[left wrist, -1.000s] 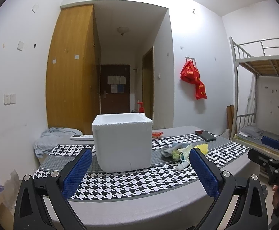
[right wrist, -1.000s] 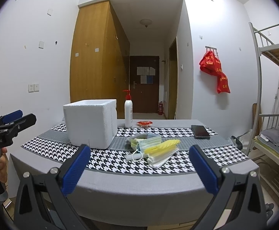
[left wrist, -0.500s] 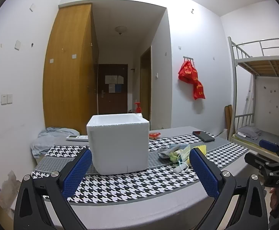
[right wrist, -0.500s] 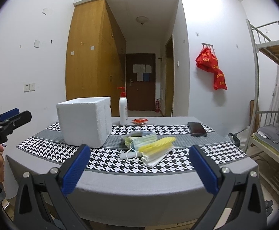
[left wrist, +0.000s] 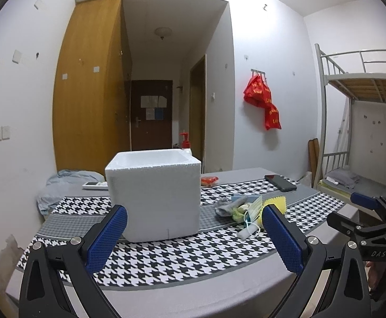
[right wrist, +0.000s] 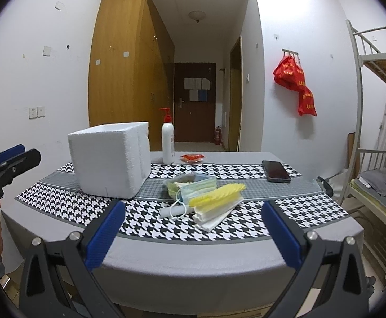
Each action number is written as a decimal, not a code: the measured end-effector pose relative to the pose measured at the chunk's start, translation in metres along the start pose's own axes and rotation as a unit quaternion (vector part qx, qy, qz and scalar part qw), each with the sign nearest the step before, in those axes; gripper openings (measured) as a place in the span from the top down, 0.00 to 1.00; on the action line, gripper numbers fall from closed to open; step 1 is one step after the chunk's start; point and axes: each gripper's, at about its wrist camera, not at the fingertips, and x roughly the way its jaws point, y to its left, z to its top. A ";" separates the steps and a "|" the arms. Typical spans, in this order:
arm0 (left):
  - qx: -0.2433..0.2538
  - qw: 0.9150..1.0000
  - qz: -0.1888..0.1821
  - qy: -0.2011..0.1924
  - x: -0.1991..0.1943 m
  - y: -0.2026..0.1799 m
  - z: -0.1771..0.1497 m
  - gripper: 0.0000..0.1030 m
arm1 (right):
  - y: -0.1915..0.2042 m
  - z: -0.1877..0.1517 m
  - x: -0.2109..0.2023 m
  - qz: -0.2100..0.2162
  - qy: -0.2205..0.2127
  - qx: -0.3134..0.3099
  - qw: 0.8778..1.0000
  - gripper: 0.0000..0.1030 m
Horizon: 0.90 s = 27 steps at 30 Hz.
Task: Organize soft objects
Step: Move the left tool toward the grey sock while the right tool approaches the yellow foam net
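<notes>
From the left wrist view, the left tool (left wrist: 193,235) stands wide with nothing between its blue pads, held short of the near edge of the table (left wrist: 193,288). A white foam box (left wrist: 153,196) sits on the houndstooth runner (left wrist: 182,251), straight ahead. Just right of the box lies the pile of soft objects (left wrist: 245,208): a grey sock, face masks and a yellow cloth. A black phone (left wrist: 280,182) lies further back. The right tool (left wrist: 362,212) shows at the right edge, off the table.

From the right wrist view, the right tool (right wrist: 193,230) is also spread wide and empty, before the table edge. The pile (right wrist: 206,196) lies ahead, beside the box (right wrist: 110,159). A pump bottle (right wrist: 167,140) stands behind the box. The left tool (right wrist: 10,159) appears at the left, its spread unclear from here.
</notes>
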 end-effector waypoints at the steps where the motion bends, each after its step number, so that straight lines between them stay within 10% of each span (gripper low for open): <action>1: 0.000 1.000 -0.002 0.003 0.004 -0.001 0.001 0.01 | -0.001 0.001 0.003 -0.001 0.002 0.000 1.000 0.00; 27: 0.045 0.991 -0.064 0.106 0.107 -0.030 -0.003 0.01 | -0.043 0.010 0.086 -0.017 0.070 0.027 0.997 0.00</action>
